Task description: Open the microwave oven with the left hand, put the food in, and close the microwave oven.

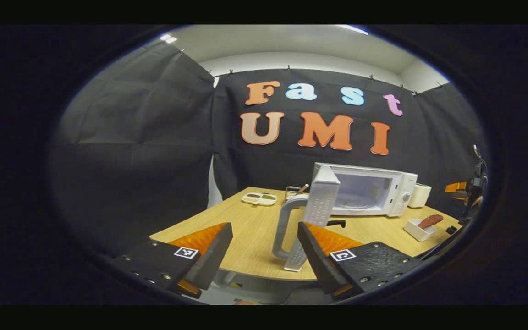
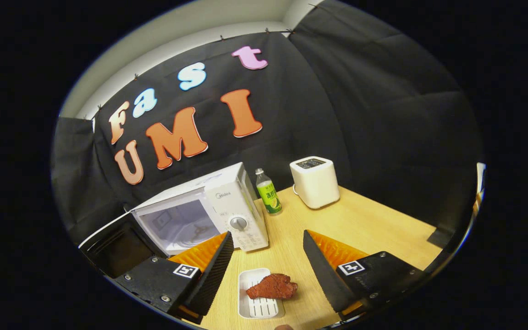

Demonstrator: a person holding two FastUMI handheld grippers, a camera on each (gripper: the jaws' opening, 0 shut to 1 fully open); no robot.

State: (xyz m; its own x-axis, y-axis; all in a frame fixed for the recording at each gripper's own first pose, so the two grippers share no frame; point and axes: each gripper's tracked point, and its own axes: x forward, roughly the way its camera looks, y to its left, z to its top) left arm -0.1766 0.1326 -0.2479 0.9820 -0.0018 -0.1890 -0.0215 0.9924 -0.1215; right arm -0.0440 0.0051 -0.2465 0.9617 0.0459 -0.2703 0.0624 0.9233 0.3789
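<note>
Microwave, door open, bears a small logo, unreadable; bottle label green.

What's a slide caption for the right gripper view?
Open right gripper hovers over meat in white tray, beside the open microwave.

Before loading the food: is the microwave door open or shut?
Open: the microwave door is swung out and its cavity is visible.

- The left gripper hangs with its jaws apart, holding nothing, near the table edge.
- The microwave oven stands with its door swung wide open.
- A white tray with reddish food sits to the right.
</note>
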